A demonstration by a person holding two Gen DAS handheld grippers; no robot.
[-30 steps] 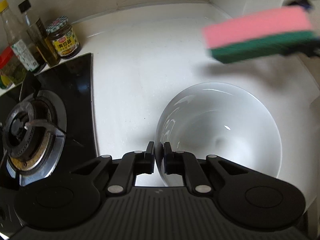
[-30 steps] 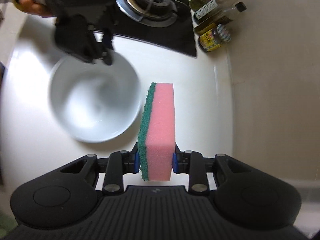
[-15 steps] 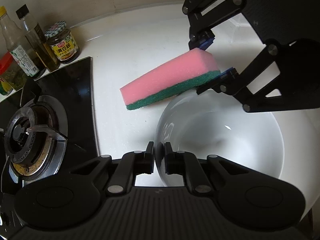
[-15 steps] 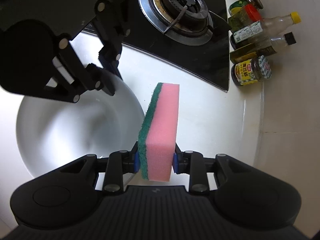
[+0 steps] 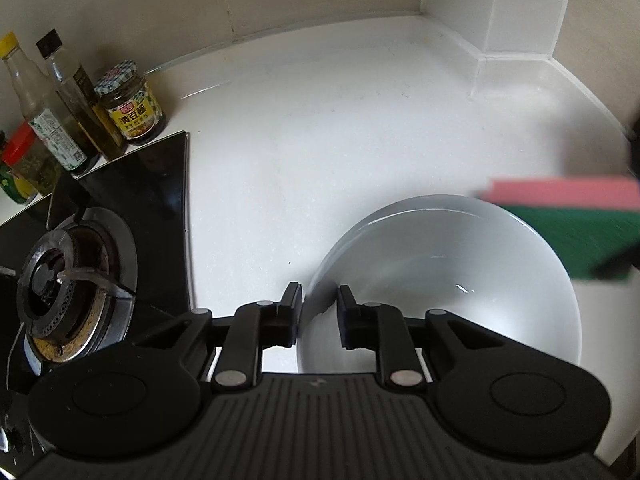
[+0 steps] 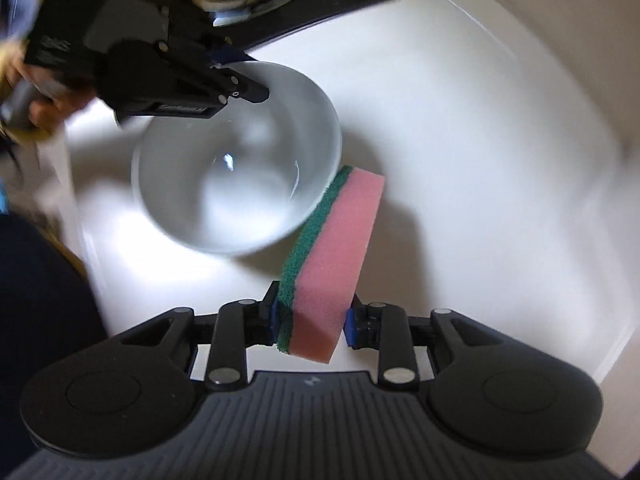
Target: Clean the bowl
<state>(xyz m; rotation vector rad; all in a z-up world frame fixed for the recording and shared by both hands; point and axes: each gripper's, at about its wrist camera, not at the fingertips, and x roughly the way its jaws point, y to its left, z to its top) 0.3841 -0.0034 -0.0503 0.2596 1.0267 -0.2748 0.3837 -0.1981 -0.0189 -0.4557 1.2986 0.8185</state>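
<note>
A white bowl (image 5: 460, 272) sits on the white counter. My left gripper (image 5: 319, 304) is shut on its near rim, one finger inside and one outside. It also shows in the right wrist view (image 6: 224, 160), with the left gripper (image 6: 240, 92) on its far rim. My right gripper (image 6: 312, 320) is shut on a pink sponge with a green scouring side (image 6: 332, 256). The sponge's green edge lies against the bowl's outer rim. In the left wrist view the sponge (image 5: 568, 216) is blurred at the right edge, over the bowl's far side.
A black gas hob with a burner (image 5: 68, 280) lies to the left of the bowl. Sauce bottles and a jar (image 5: 130, 104) stand at the back left against the wall. The counter's back right corner meets a white pillar (image 5: 492, 12).
My right gripper has swung with the sponge from above the bowl's left side to its right rim. The left gripper's fingers stand slightly wider on the rim.
</note>
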